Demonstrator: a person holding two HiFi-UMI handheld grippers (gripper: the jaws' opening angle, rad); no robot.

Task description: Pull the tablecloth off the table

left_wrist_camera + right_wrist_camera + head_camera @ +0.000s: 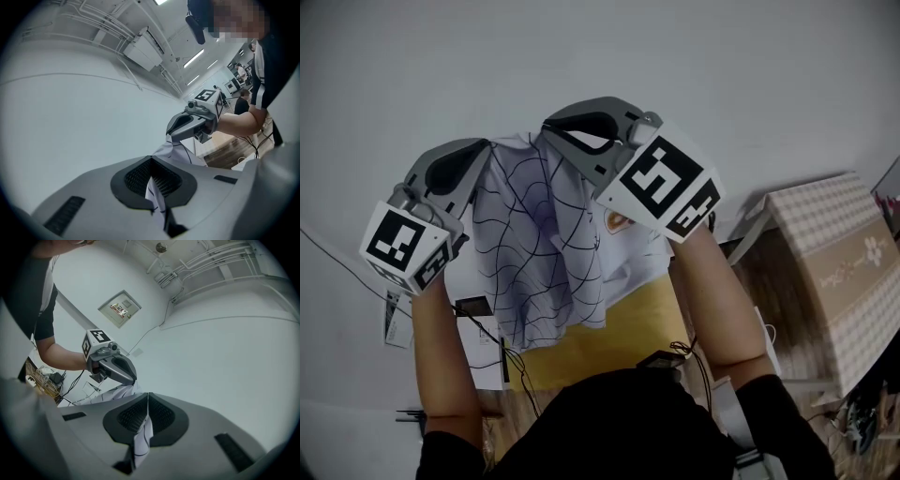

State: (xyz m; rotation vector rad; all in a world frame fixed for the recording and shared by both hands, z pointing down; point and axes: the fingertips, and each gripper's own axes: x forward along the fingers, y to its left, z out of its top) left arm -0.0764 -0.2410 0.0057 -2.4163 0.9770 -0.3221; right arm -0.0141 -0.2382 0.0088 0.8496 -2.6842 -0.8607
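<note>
The white tablecloth (546, 253) with thin black wavy lines hangs bunched in the air between both grippers, held up against a pale wall. My left gripper (492, 150) is shut on its upper left edge; a strip of cloth (154, 194) is pinched between its pads. My right gripper (551, 131) is shut on the upper right edge, with cloth (142, 439) caught between its pads. Each gripper view shows the other gripper (194, 123) (112, 364) close by with cloth hanging from it. The lower hem reaches down toward the yellow table top (609, 337).
A checked box (839, 253) with a flower print stands at the right on a wooden floor. Papers and black cables (492, 342) lie at the lower left beside the table. A wall panel (119, 309) hangs behind the left gripper.
</note>
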